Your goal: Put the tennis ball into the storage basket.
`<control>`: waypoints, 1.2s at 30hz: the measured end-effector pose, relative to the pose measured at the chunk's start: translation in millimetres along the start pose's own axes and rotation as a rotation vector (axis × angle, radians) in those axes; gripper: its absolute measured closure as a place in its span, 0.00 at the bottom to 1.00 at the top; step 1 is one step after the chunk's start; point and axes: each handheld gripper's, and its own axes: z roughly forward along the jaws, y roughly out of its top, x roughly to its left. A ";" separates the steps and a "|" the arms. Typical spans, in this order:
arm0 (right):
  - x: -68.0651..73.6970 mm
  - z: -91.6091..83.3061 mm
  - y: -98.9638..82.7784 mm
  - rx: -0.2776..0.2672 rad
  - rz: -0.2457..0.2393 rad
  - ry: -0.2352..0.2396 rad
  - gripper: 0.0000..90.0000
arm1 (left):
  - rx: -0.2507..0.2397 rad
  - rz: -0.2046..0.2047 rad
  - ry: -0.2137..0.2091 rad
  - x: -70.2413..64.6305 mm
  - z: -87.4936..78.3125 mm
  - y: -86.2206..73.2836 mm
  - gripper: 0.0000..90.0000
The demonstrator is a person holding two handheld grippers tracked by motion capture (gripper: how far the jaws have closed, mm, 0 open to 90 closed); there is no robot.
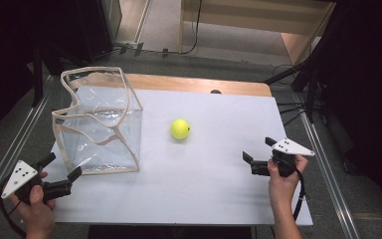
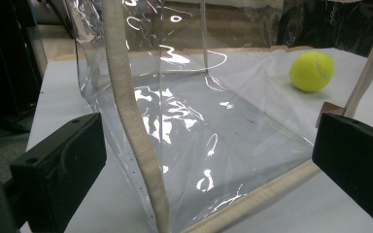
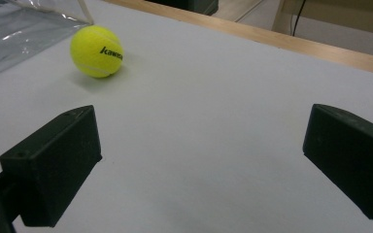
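Your right gripper [image 3: 199,160], jaws wide, faces a yellow-green tennis ball [image 3: 96,51] mid-table, its black "kawasaki" lettering legible from that gripper's view.

A clear plastic bag [image 1: 102,124] with beige trim stands upright on the left of the white worktop [image 1: 204,189], just ahead of the left gripper [image 1: 59,172], blocking its way forward. A yellow tennis ball [image 1: 180,129] sits mid-worktop, apart from the bag. Bare surface lies between the ball and the right gripper [image 1: 256,152].
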 end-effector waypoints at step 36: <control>20.9 60.2 48.5 0.097 -0.089 0.092 0.00 | -0.011 -0.006 -0.005 1.2 -1.3 0.9 0.00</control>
